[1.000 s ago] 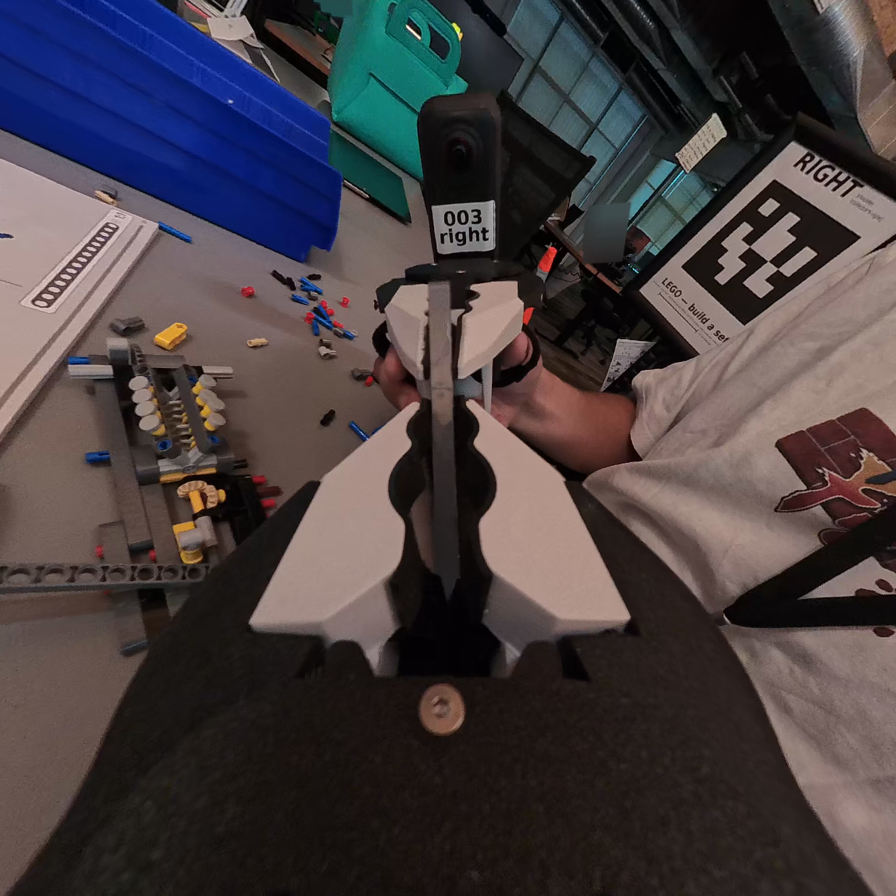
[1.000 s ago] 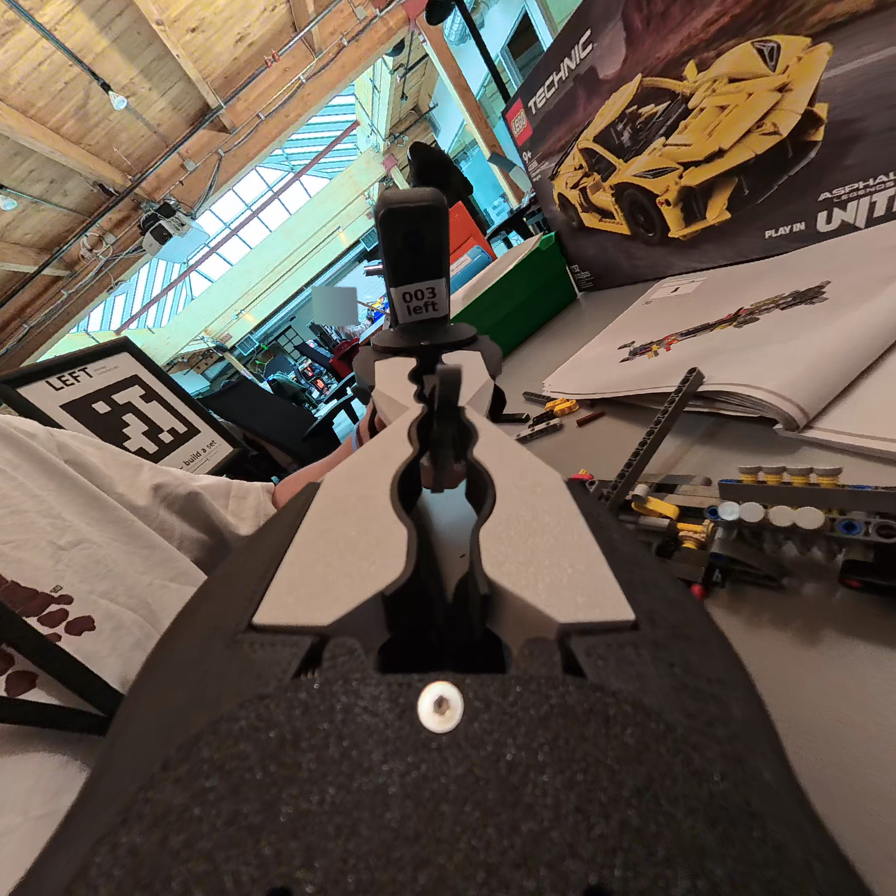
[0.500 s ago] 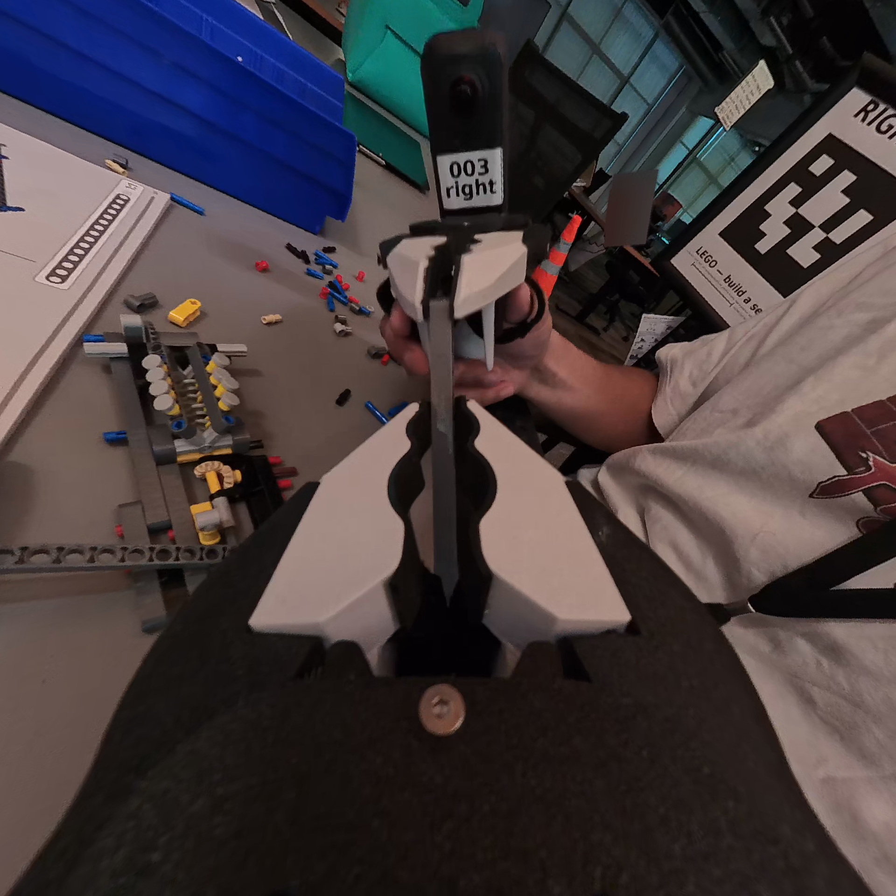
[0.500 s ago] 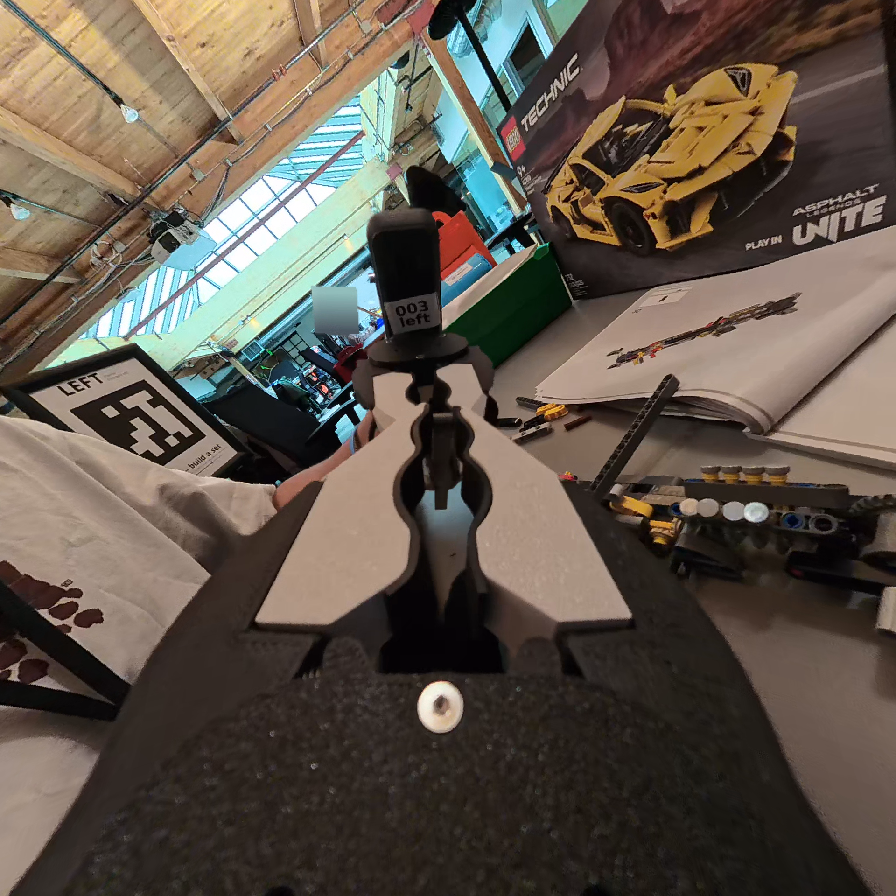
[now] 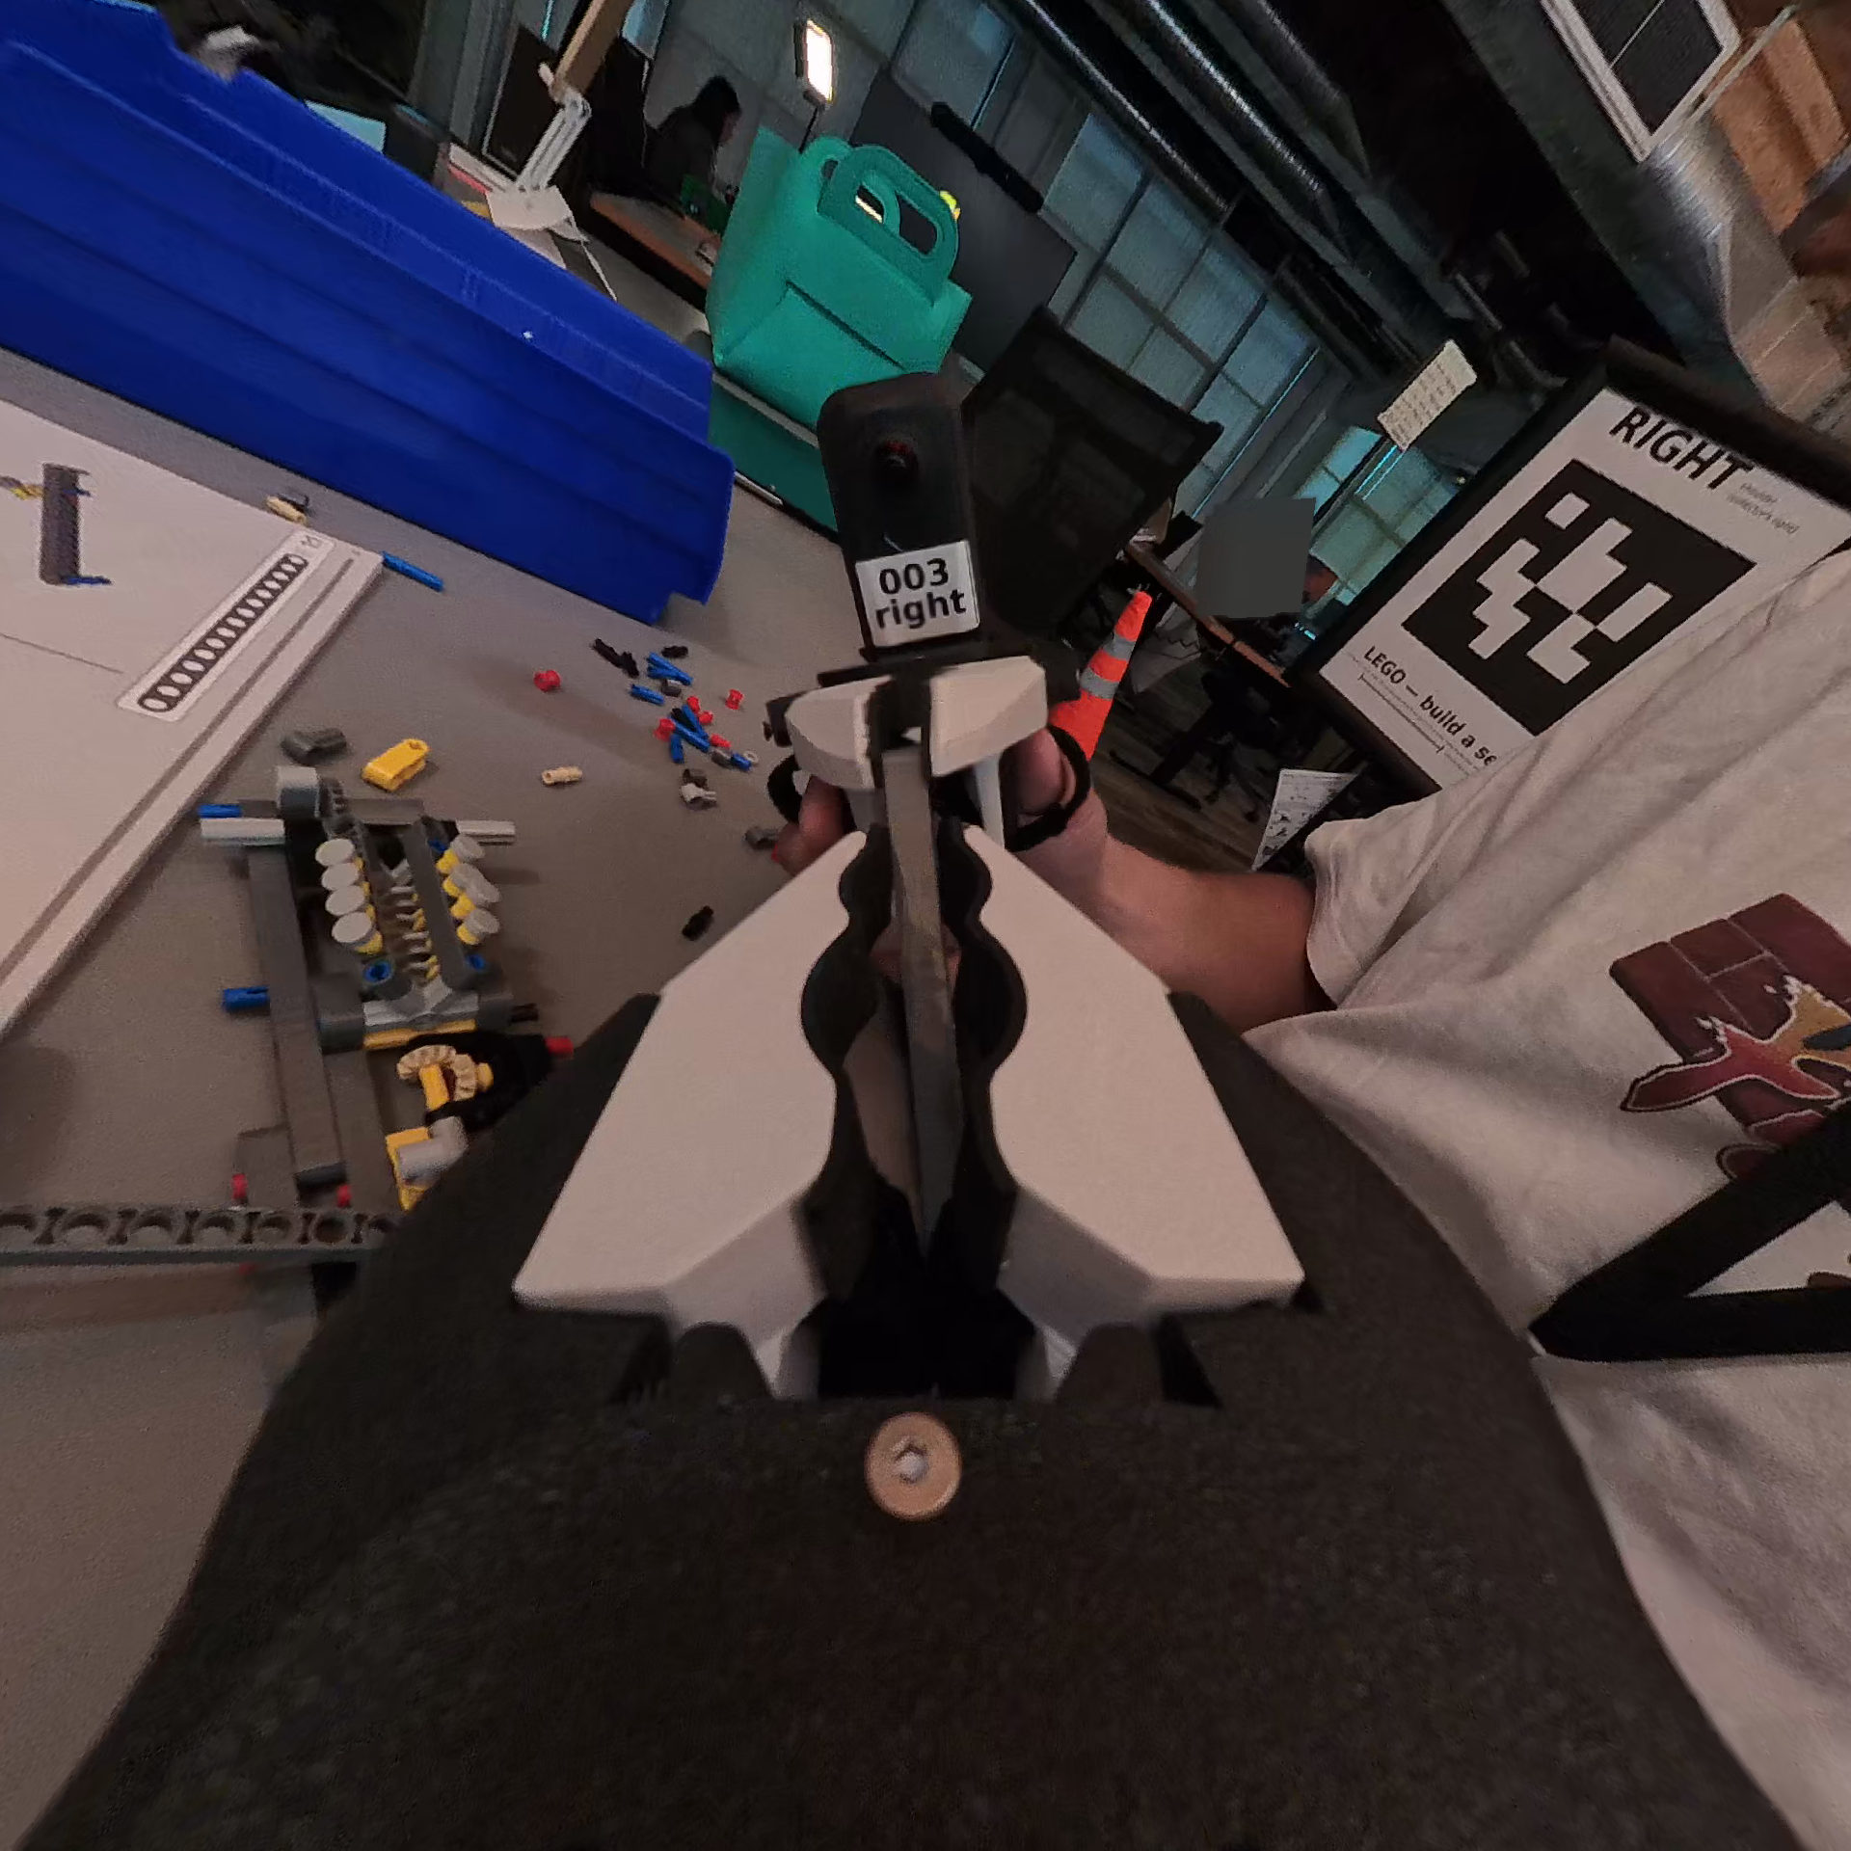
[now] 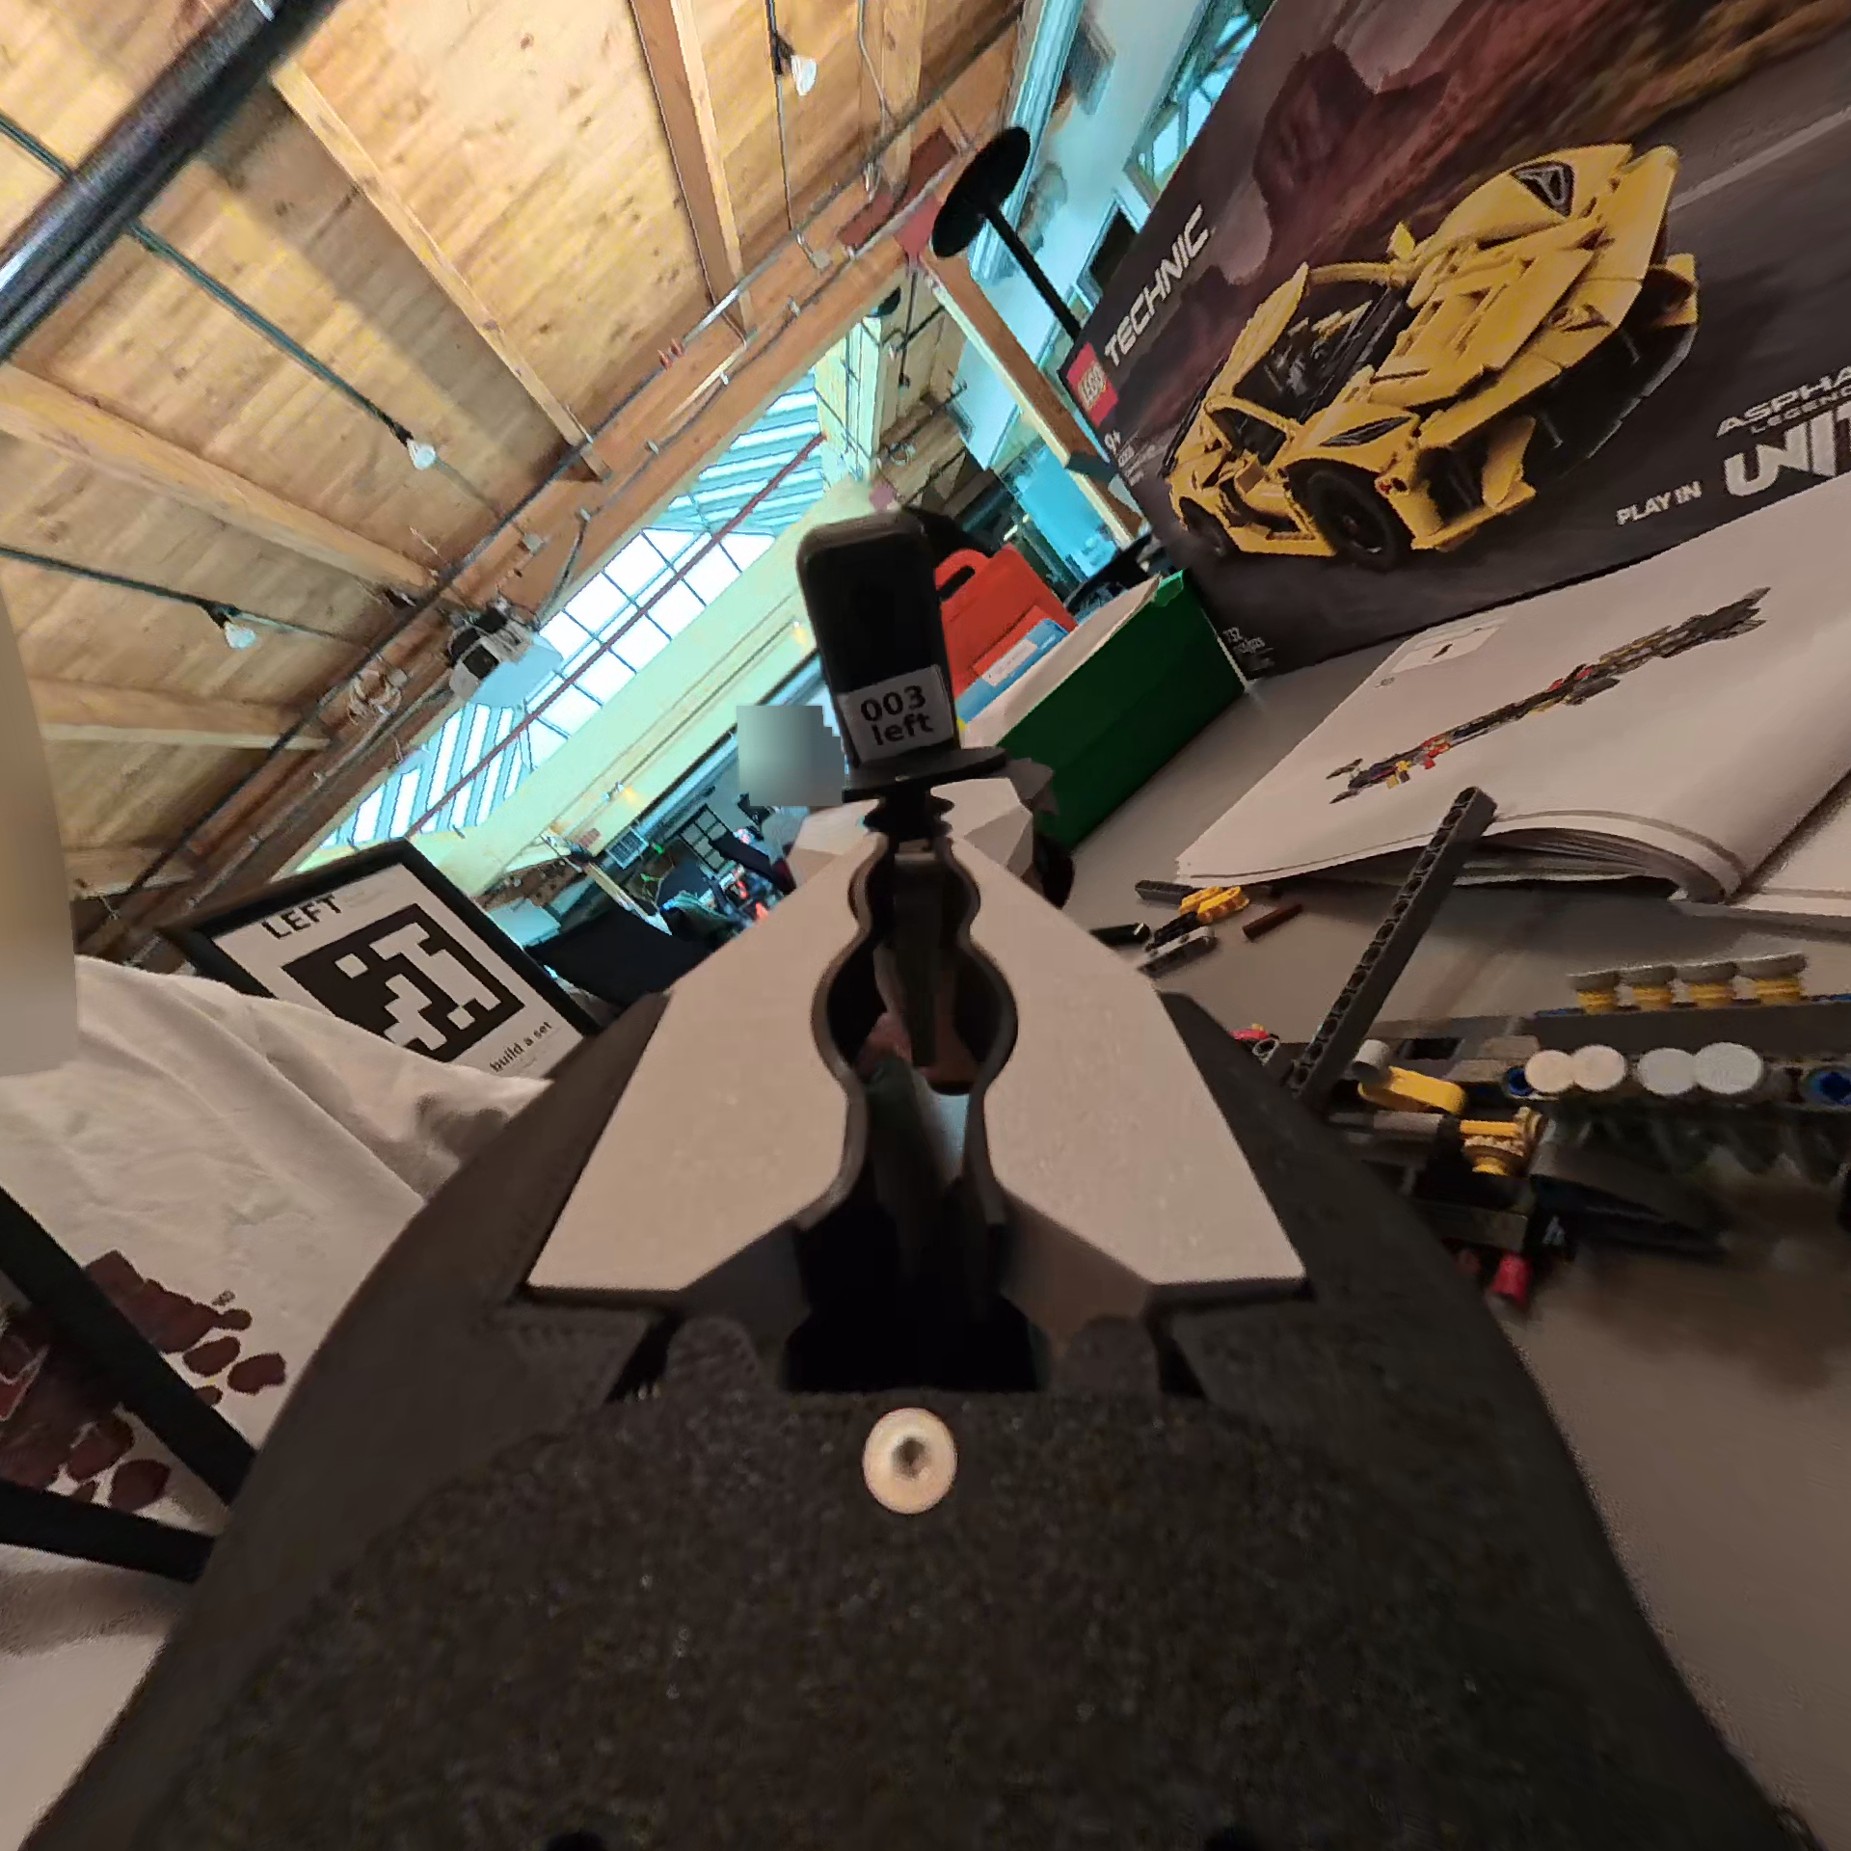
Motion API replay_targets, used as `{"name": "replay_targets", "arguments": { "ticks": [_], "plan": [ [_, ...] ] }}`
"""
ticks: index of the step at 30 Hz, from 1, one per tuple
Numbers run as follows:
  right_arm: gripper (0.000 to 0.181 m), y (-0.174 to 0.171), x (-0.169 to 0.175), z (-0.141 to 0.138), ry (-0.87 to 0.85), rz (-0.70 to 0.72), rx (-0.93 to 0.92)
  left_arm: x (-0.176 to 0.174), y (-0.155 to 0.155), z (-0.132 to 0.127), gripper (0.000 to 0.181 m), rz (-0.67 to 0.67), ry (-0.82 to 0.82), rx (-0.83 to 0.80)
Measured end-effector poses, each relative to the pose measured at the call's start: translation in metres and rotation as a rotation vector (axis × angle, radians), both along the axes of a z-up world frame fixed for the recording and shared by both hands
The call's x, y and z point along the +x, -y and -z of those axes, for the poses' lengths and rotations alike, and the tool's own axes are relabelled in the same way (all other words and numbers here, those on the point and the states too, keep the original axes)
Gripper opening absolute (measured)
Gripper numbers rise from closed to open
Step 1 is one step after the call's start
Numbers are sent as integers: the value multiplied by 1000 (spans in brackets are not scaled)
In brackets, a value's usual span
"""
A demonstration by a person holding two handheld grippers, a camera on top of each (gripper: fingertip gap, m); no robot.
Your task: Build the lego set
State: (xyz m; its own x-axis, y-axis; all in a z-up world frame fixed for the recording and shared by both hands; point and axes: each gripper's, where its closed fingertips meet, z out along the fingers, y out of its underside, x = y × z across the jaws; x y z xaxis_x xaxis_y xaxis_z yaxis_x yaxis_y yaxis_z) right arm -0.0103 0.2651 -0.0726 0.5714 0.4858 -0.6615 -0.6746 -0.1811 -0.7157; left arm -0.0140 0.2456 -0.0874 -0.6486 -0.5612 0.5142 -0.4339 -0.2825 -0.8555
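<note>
My left gripper (image 5: 921,851) and my right gripper (image 6: 913,851) point at each other above the grey table. Both are shut on one dark grey Technic beam (image 5: 927,1002), each on one end, so it spans the gap between them. The beam shows edge-on in the right wrist view (image 6: 916,962) too. The right gripper, with a hand (image 5: 1062,831) on it, also shows in the left wrist view (image 5: 901,741). The part-built grey and yellow chassis (image 5: 381,952) lies on the table to the left, and to the right in the right wrist view (image 6: 1603,1102).
A long grey beam (image 5: 180,1227) leans off the chassis. Loose red, blue and black pins (image 5: 691,721) lie behind it, before blue bins (image 5: 351,331) and a teal bag (image 5: 831,280). The open instruction booklet (image 6: 1502,781) and set box (image 6: 1452,331) stand behind. The person's white shirt (image 5: 1553,1002) is close.
Both grippers stay shut on the beam. The pair has shifted and tilted together: the right wrist view now looks more upward and the chassis sits nearer in it.
</note>
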Motion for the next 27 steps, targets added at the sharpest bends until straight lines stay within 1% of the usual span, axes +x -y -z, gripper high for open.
{"name": "replay_targets", "arguments": {
  "ticks": [1, 2, 3, 6, 8, 9, 11, 15, 19, 22, 23, 24, 25, 27],
  "plan": [
    [7, 0, -1, -1, -12, -2, 6, 0, 1, 2, 14, -3, 10, 27],
    [7, -1, -5, 1, 2, -17, 0, 0, 2, 5, 25, -10, 13, 54],
    [7, -1, -10, 3, 39, -26, -13, 1, 3, 8, 27, -13, 10, 80],
    [7, -1, -18, 10, 170, -58, -67, -3, 7, 16, 20, 16, -19, 147],
    [7, 1, -19, 10, 223, -81, -97, -4, 8, 17, 21, 21, -29, 157],
    [7, 2, -17, 8, 230, -83, -105, -5, 8, 17, 19, 27, -32, 153],
    [7, 2, -14, 5, 232, -91, -114, -8, 11, 12, 7, 49, -27, 126],
    [7, 6, -20, 4, 203, -174, -151, -12, 16, 12, 7, 78, -17, 126],
    [7, 6, -19, 5, 216, -196, -166, -11, 17, 11, 7, 87, -43, 90],
    [7, 4, -12, 3, 222, -172, -174, -6, 13, 9, 7, 43, -36, 76],
    [15, 4, -7, 0, 254, -132, -160, -5, 12, 8, 7, 34, -37, 68],
    [26, 6, 2, -6, 283, -74, -136, -4, 9, 8, 7, 21, -37, 65],
    [28, 12, 12, -13, 316, -26, -116, -2, 5, 8, 7, 1, -37, 70],
    [23, 32, 27, -18, 431, 26, -120, -1, -1, 8, 7, -23, -46, 78]
  ]
}}
